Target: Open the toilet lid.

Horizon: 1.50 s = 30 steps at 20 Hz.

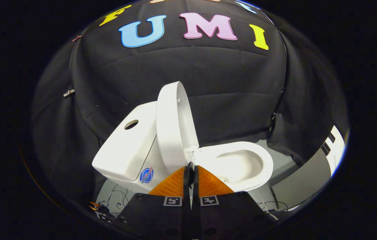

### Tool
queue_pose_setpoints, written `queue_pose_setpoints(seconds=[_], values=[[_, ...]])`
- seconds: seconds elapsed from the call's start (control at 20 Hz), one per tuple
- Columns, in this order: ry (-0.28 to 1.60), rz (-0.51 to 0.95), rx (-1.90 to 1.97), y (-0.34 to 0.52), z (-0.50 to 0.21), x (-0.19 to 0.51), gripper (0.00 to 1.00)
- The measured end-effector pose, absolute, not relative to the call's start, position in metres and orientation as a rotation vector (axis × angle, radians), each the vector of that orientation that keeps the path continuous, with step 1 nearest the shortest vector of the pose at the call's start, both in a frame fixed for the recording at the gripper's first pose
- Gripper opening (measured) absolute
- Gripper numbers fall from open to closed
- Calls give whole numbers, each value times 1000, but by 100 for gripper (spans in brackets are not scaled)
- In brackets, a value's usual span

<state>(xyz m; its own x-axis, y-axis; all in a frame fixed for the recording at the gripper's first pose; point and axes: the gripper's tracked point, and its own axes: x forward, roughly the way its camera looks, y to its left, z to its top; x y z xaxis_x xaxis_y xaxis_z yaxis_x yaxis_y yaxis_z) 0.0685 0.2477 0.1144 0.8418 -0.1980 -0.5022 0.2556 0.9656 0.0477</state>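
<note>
Your gripper has its two fingers pressed together, with nothing pinched between them. Just ahead of the tips is the back edge of the toilet bowl, near the hinge. The lid stands straight up just beyond the fingers, leaning toward the tank beside it. The lid looks open, so the job seems nearly done. Next, you likely only need to pull back gently without bumping the lid.
</note>
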Motion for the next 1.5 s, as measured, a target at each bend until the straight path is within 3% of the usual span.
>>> queue_pose_setpoints(seconds=[1.25, 1.4, 1.5], values=[[506, -336, -121, 305, 102, 84, 9], [512, -312, -113, 305, 101, 86, 15], [523, -229, -114, 319, 100, 90, 29]])
